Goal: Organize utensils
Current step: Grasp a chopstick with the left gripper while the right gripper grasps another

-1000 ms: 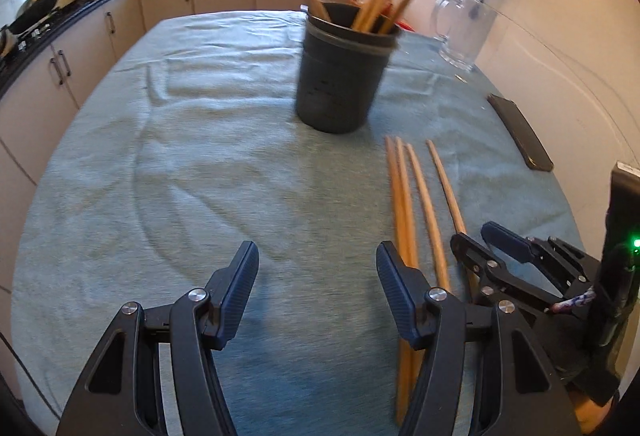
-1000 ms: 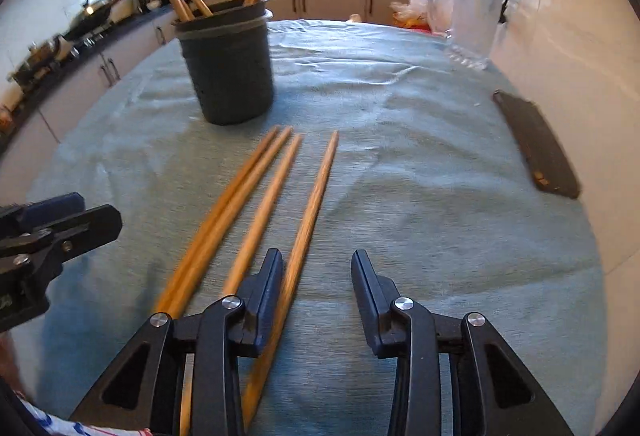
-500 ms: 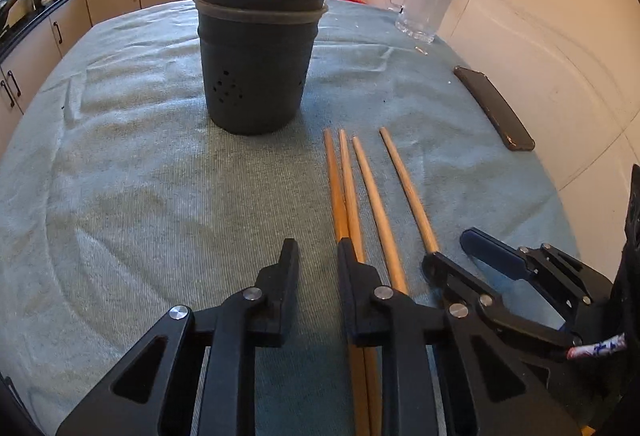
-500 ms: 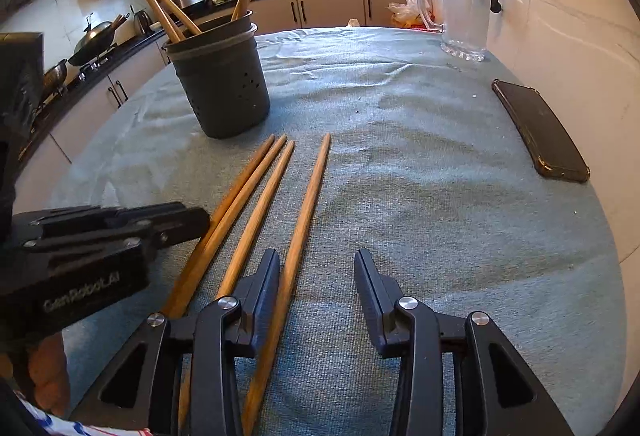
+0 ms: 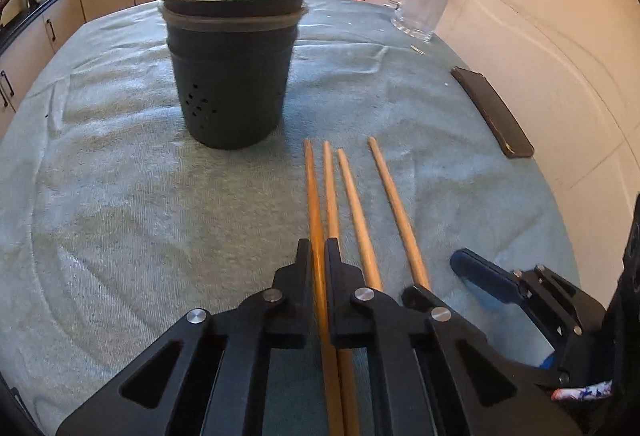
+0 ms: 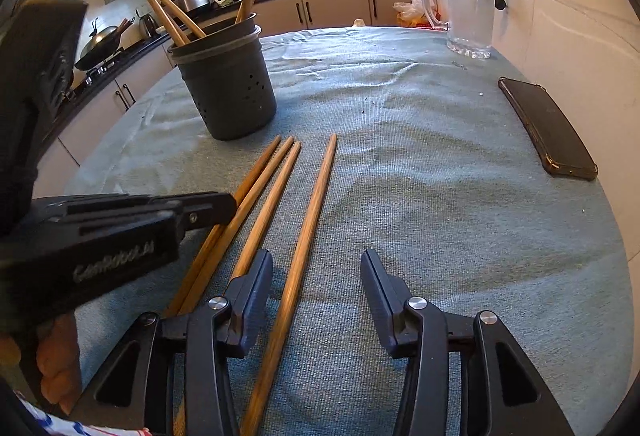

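Observation:
Several wooden chopsticks lie side by side on the blue-grey cloth in front of a dark holder (image 5: 232,75) that holds more chopsticks. My left gripper (image 5: 318,264) is shut on the leftmost chopstick (image 5: 314,203), low at the cloth. It also shows in the right wrist view (image 6: 208,209) at the left. My right gripper (image 6: 316,292) is open, its jaws around the rightmost chopstick (image 6: 312,211), low over the cloth. The holder also shows in the right wrist view (image 6: 228,83).
A black phone (image 6: 548,127) lies at the right of the table (image 6: 420,139) near the wall. A glass pitcher (image 6: 468,11) stands at the far right. Kitchen counters and cabinets run behind and to the left.
My left gripper moved right and forward to the chopsticks and closed on the leftmost one. My right gripper stayed open over the rightmost chopstick.

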`<state>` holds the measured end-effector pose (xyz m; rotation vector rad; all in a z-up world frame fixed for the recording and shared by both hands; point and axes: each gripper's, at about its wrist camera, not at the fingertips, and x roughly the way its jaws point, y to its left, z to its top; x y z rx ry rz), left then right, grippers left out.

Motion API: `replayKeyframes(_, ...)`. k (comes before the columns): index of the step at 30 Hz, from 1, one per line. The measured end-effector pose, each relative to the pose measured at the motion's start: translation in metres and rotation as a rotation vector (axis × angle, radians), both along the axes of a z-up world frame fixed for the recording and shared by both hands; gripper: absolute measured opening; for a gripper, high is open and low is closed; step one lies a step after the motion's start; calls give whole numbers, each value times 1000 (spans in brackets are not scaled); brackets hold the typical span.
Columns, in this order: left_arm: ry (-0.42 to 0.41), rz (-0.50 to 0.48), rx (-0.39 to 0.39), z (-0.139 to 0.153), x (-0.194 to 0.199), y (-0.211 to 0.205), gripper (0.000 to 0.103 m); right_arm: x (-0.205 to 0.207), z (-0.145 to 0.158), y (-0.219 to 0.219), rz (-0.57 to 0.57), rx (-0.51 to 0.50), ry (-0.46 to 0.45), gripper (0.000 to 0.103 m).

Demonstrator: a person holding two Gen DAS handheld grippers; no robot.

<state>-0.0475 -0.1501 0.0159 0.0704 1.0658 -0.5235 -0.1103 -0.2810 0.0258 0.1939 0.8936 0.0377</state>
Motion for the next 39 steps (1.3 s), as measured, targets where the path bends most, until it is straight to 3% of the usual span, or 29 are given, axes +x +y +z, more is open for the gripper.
replayKeyframes(10,-2,24,45,1,-3,5,6,1,0,-1,-1,10,-1,47)
replayKeyframes(14,47,87,21,3,-3,29,6,0,0,-7,-28,7,5,18)
replayKeyframes(17,66,125,16,4,-7,49,6,1,0,-12,-19,11,20,8)
replayKeyframes(23,93,153,-4,5,-29,85,6,-13,2,-30,-10,96,94,8)
replayKeyframes(28,116,107,-9,6,-39,90,6,-28,3,-35,12,113,155,9)
replayKeyframes(33,132,122,-24,9,-28,87,6,-13,6,-28,31,33,192,11)
replayKeyframes(39,126,107,18,9,-13,79,6,17,7,-21,68,-58,226,11)
